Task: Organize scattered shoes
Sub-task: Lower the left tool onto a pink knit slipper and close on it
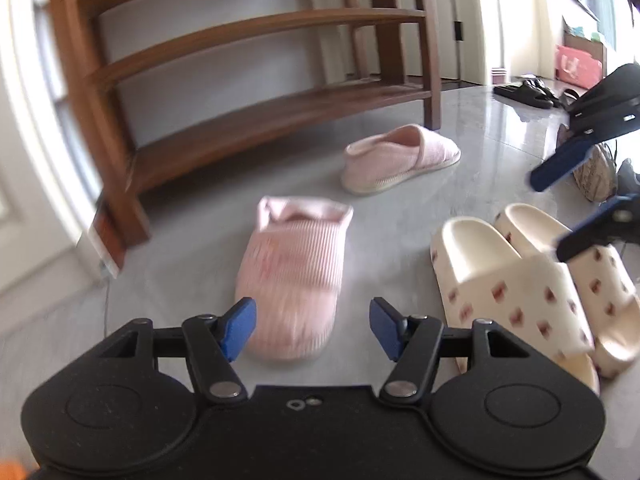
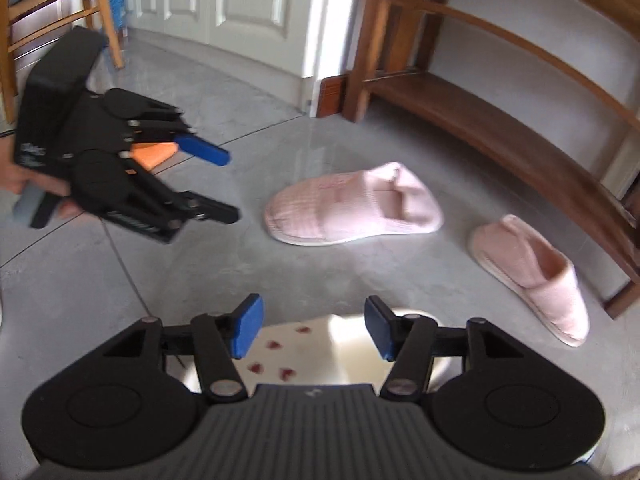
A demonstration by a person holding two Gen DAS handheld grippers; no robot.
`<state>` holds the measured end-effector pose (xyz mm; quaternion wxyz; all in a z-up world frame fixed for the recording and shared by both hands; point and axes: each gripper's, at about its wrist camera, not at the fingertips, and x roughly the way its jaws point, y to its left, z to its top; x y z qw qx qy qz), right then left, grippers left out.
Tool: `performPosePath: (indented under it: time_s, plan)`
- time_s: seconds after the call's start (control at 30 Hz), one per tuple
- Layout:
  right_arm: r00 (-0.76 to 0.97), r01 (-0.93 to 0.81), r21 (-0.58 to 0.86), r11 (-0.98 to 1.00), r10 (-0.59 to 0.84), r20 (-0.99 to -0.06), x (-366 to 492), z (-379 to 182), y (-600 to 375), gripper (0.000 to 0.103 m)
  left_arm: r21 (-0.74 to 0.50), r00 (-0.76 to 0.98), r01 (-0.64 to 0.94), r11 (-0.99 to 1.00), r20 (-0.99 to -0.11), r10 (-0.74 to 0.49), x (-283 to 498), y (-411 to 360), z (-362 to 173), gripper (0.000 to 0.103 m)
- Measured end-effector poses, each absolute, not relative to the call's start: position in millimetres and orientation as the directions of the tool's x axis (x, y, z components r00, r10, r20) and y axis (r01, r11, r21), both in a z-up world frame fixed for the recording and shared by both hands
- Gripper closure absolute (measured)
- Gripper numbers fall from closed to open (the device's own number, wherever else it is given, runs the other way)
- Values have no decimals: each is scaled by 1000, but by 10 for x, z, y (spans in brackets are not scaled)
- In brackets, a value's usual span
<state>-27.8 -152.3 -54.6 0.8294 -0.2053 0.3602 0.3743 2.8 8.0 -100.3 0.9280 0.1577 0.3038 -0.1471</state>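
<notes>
Two pink ribbed slippers lie on the grey floor before a wooden shoe rack [image 1: 248, 60]. The nearer pink slipper [image 1: 292, 276] [image 2: 352, 206] points its toe at my left gripper [image 1: 312, 328], which hovers open just short of it. The farther pink slipper [image 1: 400, 158] [image 2: 532, 276] lies by the rack's leg. A pair of cream slides with red prints [image 1: 520, 288] sits to the right. My right gripper [image 2: 312, 330] [image 1: 560, 208] hangs open above the cream slides [image 2: 304, 356], holding nothing.
The rack's shelves [image 2: 500, 120] are bare. Black sandals [image 1: 528, 92] and a pink bag [image 1: 576, 64] lie far right. A wooden chair [image 2: 56, 12] and white doors [image 2: 224, 4] stand behind the left gripper [image 2: 208, 184]. A woven item [image 1: 596, 176] sits at the right edge.
</notes>
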Motion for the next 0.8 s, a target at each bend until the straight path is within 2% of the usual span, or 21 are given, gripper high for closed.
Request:
performPosePath:
  time_s: [0.17,0.3,0.4,0.47,0.57,0.6,0.67,0.8]
  plan:
    - [485,-723,-62,688,442,-755,-271,-574,-1730,37,275,786,417,866,-588,-192,437,-173,-1120,43]
    - [484,-698,-30,715,440,-757,-328,-610,-1814,37,359,780,457,814,-602,-173,780,-379,-1321,44]
    - [488,-710,-58,702,431,-758,-446,-609,-1863,36,433,770,485,760,-624,-135,967,-488,-1461,46]
    - [497,-715,-79,694,427,-755,-501,-613,-1883,35,460,750,513,725,-651,-117,1082,-541,-1538,59]
    - [495,-714,-73,696,428,-756,-527,-613,-1934,35,478,712,540,693,-698,-74,1170,-578,-1607,72]
    - [496,-708,-67,703,427,-756,-521,-618,-1951,35,479,710,540,692,-701,-70,1166,-583,-1608,75]
    - [501,-694,-50,718,432,-750,-491,-619,-1979,35,490,716,527,694,-696,-53,1130,-577,-1602,89]
    - [519,-665,-24,746,439,-733,-423,-578,-2008,35,433,719,427,794,-695,-8,968,-312,-1505,95]
